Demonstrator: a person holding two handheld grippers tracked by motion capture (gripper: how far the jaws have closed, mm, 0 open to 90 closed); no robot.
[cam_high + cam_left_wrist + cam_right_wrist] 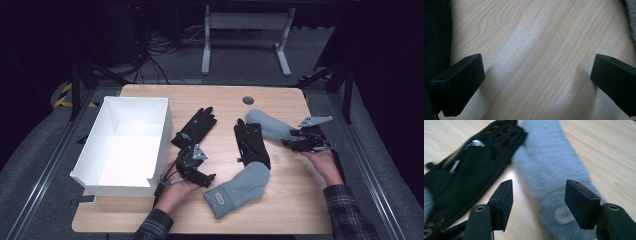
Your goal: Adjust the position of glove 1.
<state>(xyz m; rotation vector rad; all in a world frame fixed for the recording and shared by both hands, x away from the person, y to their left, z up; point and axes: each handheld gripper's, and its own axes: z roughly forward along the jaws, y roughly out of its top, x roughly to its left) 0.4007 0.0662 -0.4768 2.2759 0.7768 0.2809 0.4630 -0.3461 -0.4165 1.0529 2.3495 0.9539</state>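
In the high view, the left tool (pixel 200 172) lies low on the table (pixel 295 200) beside the white box (pixel 125 145), between a black glove (pixel 196 127) and a grey mitten (pixel 239 190). The right tool (pixel 295 142) sits at a second mitten (pixel 267 125), next to another black glove (pixel 251 144).

Left gripper view: the left tool (pixel 537 75) is spread wide over bare table (pixel 536 37), holding nothing.

Right gripper view: the right tool (pixel 537 200) is half open astride the mitten (pixel 549 170), pads not pressing it, glove (pixel 469 170) alongside.

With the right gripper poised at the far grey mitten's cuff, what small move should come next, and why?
Probably lower the right gripper and close it on the far grey fleece mitten. Its jaws stand apart over the cuff end and do not look to be pressing it yet. The open white cardboard box at the table's left looks like the likely place for it.
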